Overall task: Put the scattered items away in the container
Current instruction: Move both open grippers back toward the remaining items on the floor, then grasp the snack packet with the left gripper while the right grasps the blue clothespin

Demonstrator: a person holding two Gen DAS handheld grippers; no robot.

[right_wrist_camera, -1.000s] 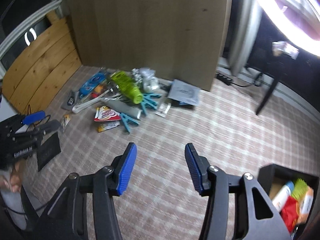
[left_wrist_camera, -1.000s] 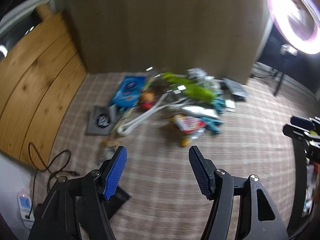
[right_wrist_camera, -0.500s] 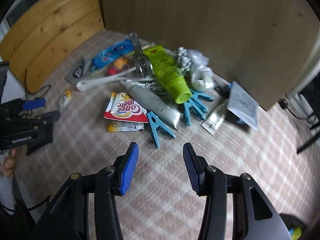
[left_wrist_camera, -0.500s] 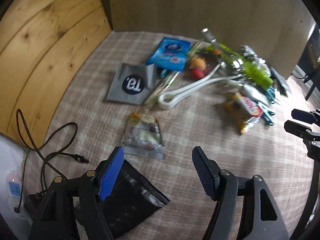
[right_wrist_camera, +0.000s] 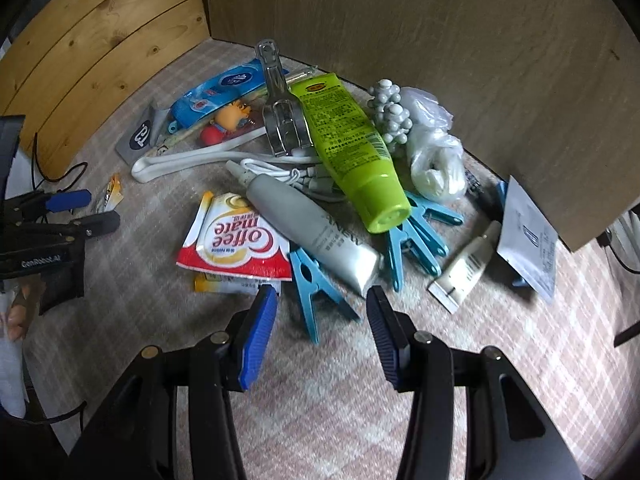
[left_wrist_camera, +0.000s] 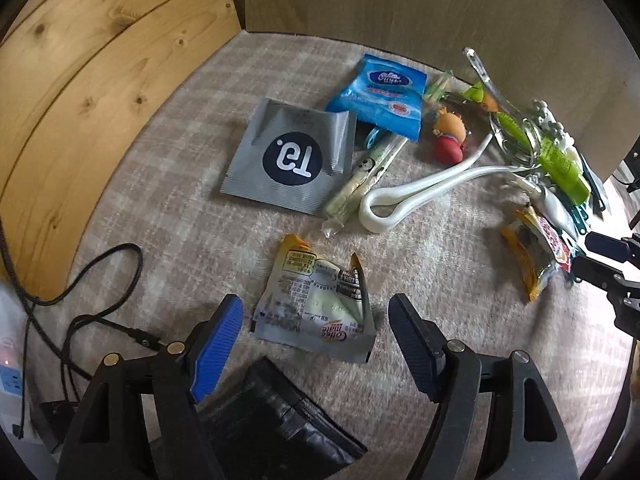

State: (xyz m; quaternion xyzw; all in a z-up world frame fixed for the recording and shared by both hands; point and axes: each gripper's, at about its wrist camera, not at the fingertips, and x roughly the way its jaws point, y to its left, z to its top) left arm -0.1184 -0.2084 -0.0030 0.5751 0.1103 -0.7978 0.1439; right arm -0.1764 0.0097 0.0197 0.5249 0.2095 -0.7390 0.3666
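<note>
While the left gripper (left_wrist_camera: 314, 338) is hovering with jaws spread wide, a crumpled creamer sachet (left_wrist_camera: 316, 307) is lying just ahead between its fingertips; it looks light, thin and slippery, so pinching a raised edge seems best. Half a second ago it sat farther ahead. The right gripper (right_wrist_camera: 320, 322) is also gaping, nearing a blue clothespin (right_wrist_camera: 316, 288).

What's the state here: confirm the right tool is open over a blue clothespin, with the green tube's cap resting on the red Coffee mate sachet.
One error: the green tube rests its cap on blue clothespins, not the Coffee mate sachet. The right wrist view shows this. The right tool is open over a blue clothespin.
</note>
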